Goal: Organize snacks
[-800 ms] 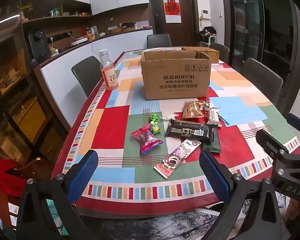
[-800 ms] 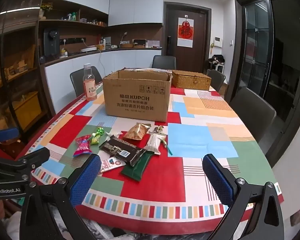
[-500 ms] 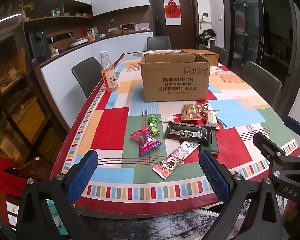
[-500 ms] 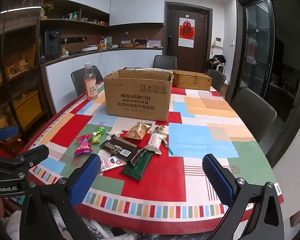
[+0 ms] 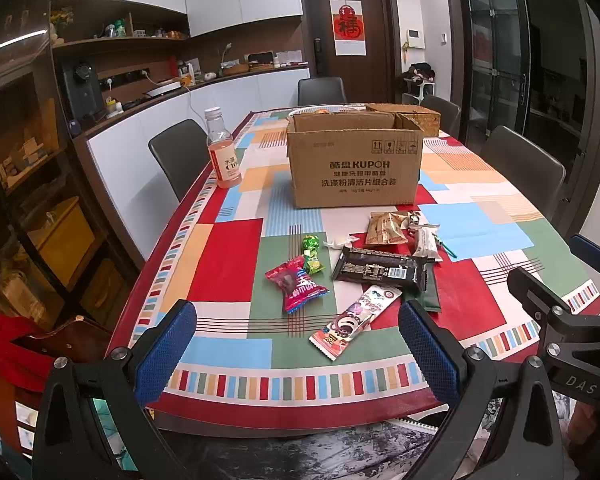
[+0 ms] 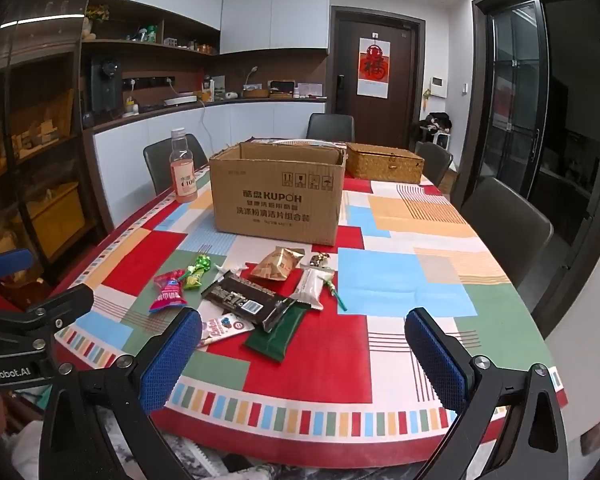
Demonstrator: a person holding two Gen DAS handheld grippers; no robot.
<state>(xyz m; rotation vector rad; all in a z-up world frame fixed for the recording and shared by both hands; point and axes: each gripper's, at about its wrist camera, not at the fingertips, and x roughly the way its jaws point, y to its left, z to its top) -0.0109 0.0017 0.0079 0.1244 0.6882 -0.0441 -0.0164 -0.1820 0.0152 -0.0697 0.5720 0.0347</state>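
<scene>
Snacks point(image 5: 356, 268) are scattered in a loose cluster on the surface point(image 5: 220, 256), in front of an open cardboard box point(image 5: 356, 168); none has been placed inside yet. Both grippers are held back over the near edge, the left gripper point(image 5: 296, 344) and the right gripper point(image 6: 300, 344) each with jaws spread wide and empty.

Several risks can be judged from this layout. The black chocolate bar point(image 5: 380, 270) is laid partly over a dark green packet point(image 6: 278, 334), so the lower packet could be dragged or flipped when the upper one is lifted. The flat pink-and-white wrapper point(image 5: 356, 322) lies flush against the cloth and could be pushed along rather than pinched. The small green candies point(image 5: 312, 254) are touching the red candy bag point(image 5: 296, 286), so two items might be caught together. A drink bottle point(image 5: 222, 148) stands well apart to the left.
</scene>
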